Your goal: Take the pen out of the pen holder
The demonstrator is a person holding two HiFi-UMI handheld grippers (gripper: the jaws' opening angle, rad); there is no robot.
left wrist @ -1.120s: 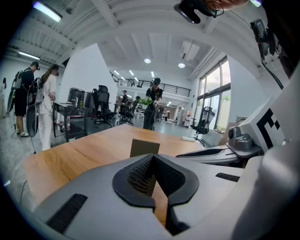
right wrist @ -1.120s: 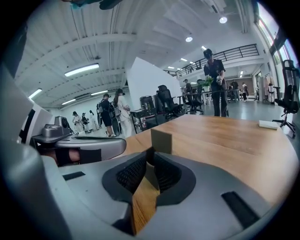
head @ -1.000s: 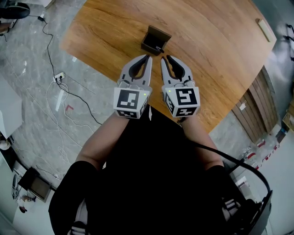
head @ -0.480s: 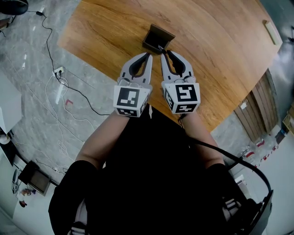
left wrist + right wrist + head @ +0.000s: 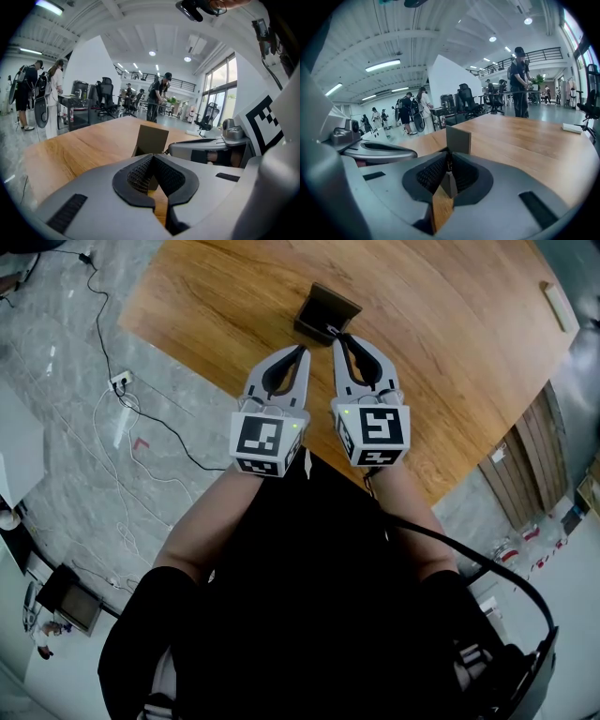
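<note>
Pushing the right gripper further up the table than a second ago, carrying its tips from short of the pen holder right up to the holder's near lip. Shifting the left gripper only slightly, keeping it just beside its partner and a little short of the holder.

Holding the left jaws pressed together at the tips, gripping nothing, merely pointing at the holder's tan back wall beyond them. Narrowing the right jaws to a thin slit and apparently pinching a slim dark sliver there, most likely the pen, though too small for certainty.

Keeping the pen down inside the holder, with the holder itself standing upright near the table's front edge, close to both sets of tips.

Judging progress: sitting at the grasp stage, with the approach finished, a hold seemingly being taken, and nothing lifted yet. Still needing to do: confirming the grip, drawing the pen up and back clear of the holder's walls, possibly steadying the holder with the idle left gripper, and guarding against dragging or tipping the light-looking holder along.
</note>
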